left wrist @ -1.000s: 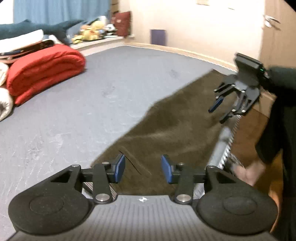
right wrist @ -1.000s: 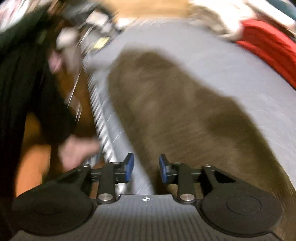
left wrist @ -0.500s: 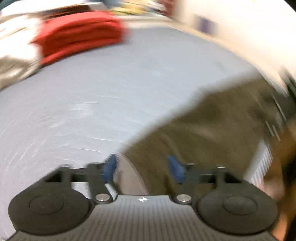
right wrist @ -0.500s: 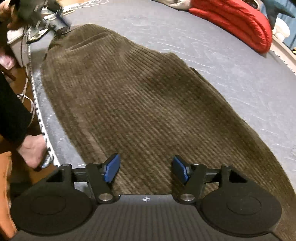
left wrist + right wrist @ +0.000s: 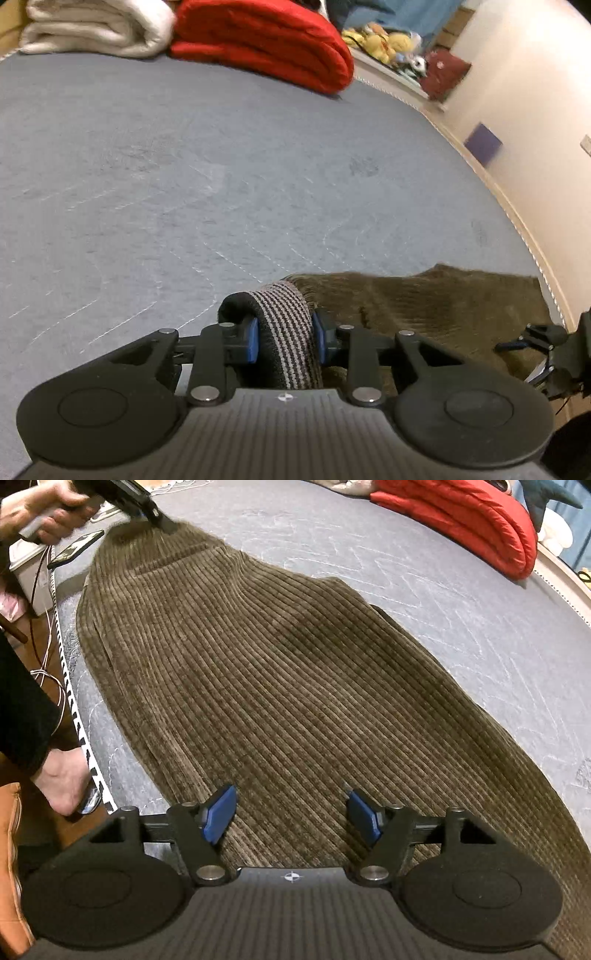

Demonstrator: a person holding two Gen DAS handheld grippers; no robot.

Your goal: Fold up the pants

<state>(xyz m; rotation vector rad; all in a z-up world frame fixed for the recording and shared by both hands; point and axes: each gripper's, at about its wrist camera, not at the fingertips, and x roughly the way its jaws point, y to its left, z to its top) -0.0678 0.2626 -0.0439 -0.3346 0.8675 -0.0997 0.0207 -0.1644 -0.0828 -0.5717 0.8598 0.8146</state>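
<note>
Left wrist view: the left gripper [image 5: 284, 341] is clamped on the striped waistband [image 5: 288, 332] of the brown corduroy pants [image 5: 443, 306], its blue pads pressed against either side of the band. The pants stretch away to the right across the grey mattress [image 5: 221, 166], near its right edge. The right gripper [image 5: 532, 341] shows at the far right edge of the picture, low beside the fabric. At the far end of the mattress lie a folded red blanket [image 5: 266, 40] and, to its left, a folded white blanket [image 5: 96, 26].

Right wrist view: the right gripper [image 5: 291, 816] hovers with its pads spread wide, nothing between them, just above the near end of the pants [image 5: 277, 672]. The pants lie flat and lengthwise on the mattress [image 5: 461, 583], close to its left edge. At the far left, the left gripper [image 5: 162, 520] meets the far end of the fabric, held by a hand [image 5: 40, 509]. The red blanket [image 5: 469, 520] lies far right.
</note>
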